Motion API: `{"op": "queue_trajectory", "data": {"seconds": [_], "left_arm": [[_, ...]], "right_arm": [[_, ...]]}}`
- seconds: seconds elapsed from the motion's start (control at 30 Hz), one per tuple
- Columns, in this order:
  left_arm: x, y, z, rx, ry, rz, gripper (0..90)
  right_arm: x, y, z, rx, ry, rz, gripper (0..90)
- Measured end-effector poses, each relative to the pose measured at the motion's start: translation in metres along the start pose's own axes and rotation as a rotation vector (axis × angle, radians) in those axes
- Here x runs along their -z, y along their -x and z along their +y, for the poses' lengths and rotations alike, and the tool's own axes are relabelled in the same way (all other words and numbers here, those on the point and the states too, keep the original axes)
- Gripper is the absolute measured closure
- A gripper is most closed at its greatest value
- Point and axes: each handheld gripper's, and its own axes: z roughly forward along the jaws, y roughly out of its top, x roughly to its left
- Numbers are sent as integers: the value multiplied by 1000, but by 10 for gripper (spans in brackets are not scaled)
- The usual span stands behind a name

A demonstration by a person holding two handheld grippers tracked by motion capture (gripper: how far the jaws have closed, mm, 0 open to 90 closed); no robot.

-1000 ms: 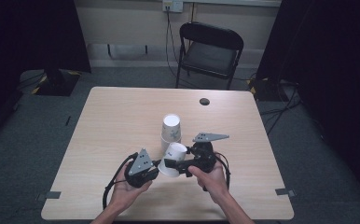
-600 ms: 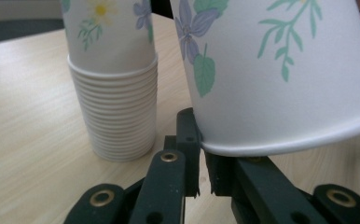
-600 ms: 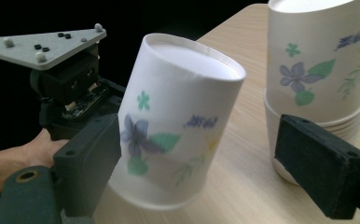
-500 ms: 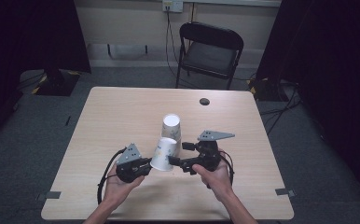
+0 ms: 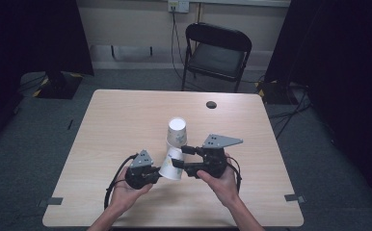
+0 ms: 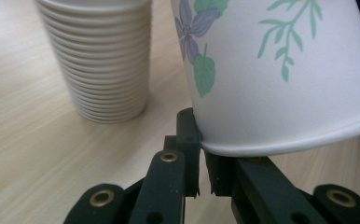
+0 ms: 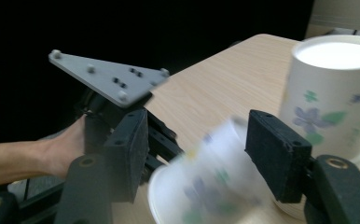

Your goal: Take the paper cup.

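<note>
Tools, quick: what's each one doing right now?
Left tool: shut on the rim of the loose paper cup.
Right tool: open, its jaws either side of that cup, not clamped.

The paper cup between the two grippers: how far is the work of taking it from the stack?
Done: one paper cup is off the stack of cups, which stands upside down on the table. In hand: the left gripper pinches that cup's rim, and the cup lies tilted between the open jaws of the right gripper. Left: the cup is not yet set down on the table.
</note>
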Motion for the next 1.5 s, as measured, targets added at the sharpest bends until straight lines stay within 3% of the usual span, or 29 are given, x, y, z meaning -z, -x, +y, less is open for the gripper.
{"op": "queue_trajectory", "data": {"seconds": [0.23, 0.4, 0.5, 0.83, 1.0, 1.07, 1.17, 1.27, 1.37, 1.4, 1.5], "left_arm": [[-5, 10, 2, -41, -39, -39, 857], [-3, 8, 2, -3, 2, -88, 862], [1, 6, 3, 19, 30, -113, 863], [1, 7, 2, 0, 13, -113, 862], [3, 7, 2, 12, 37, -126, 858], [5, 6, 3, 25, 54, -131, 865], [6, 4, 3, 37, 60, -140, 871], [10, 1, 4, 58, 79, -152, 878], [11, 0, 3, 61, 74, -150, 880], [10, 1, 3, 59, 67, -123, 881], [9, -1, 3, 62, 48, -123, 886]], "right_arm": [[-9, -3, -4, 56, -68, -17, 470], [-7, -1, -4, 57, -69, -39, 500], [-6, 2, -6, 67, -86, -76, 513], [-5, 13, -10, 45, -82, -93, 504], [-2, 17, -12, 36, -90, -107, 525], [-2, 19, -14, 35, -100, -134, 536], [-2, 20, -15, 26, -89, -111, 533], [-3, 19, -17, 59, -122, -145, 528], [-3, 21, -19, 53, -130, -149, 526], [-4, 22, -20, 53, -132, -150, 517], [-2, 21, -20, 72, -137, -136, 481]]}}
